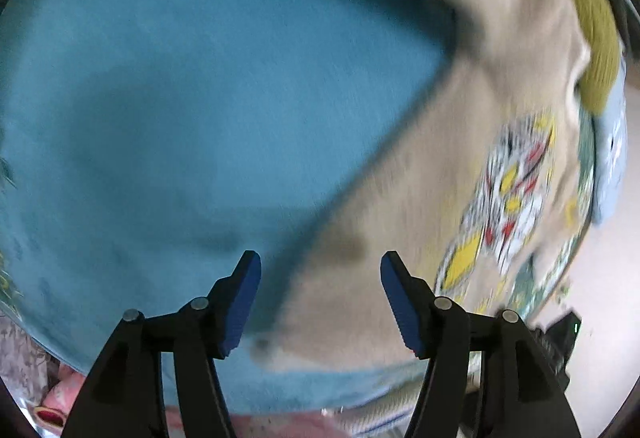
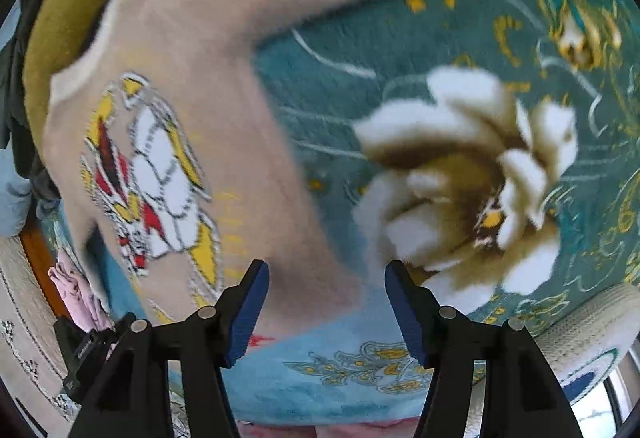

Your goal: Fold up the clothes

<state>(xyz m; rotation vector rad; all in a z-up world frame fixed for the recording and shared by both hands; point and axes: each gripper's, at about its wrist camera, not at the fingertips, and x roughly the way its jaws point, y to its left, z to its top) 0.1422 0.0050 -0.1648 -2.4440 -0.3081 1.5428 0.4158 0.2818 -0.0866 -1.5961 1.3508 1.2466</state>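
Beige knit sweater [image 2: 224, 85], rocket motif, lying spread on teal floral blanket [image 2: 400, 49]; soft, light, limp, likely to sag, so best taken at hem or sleeve edge. Left gripper [image 1: 320, 298] and right gripper [image 2: 326, 302]: jaws apart, holding nothing, over the fabric

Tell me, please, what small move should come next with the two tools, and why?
Probably lower the left tool onto the beige sweater edge just ahead of it and close. Both tools are open and hold nothing; the right tool also hangs over the sweater, which lies spread on the teal blanket, not yet folded.
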